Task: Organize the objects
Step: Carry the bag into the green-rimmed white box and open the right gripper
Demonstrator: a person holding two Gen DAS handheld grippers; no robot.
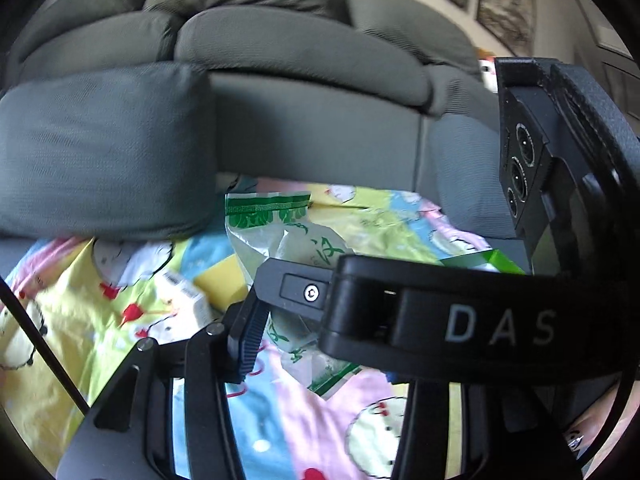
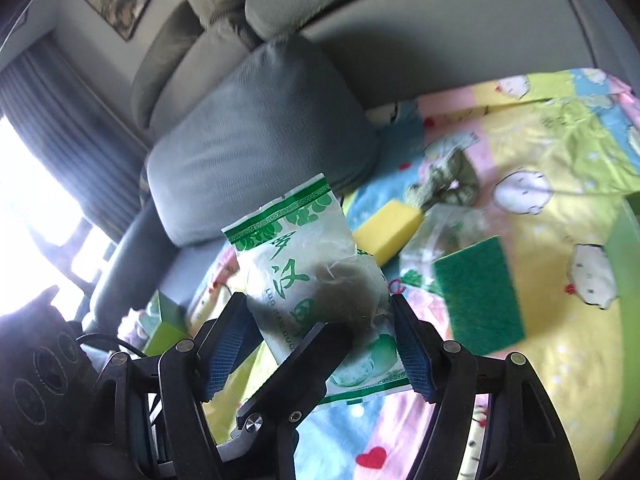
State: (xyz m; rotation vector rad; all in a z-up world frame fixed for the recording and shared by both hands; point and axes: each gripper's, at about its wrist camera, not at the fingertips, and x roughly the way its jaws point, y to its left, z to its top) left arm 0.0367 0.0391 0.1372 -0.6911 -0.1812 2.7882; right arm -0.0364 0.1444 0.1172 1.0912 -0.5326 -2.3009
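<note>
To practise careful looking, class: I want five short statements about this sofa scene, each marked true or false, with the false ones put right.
1. The packet is held between the fingers of the right gripper. True.
2. The sponge is blue. False: it is yellow.
3. The scouring pad lies on the patterned blanket. True.
4. The cushion lies on top of the sponge. False: the sponge lies uncovered on the blanket, apart from the cushion.
5. The print on the packet is red. False: it is green on white.
</note>
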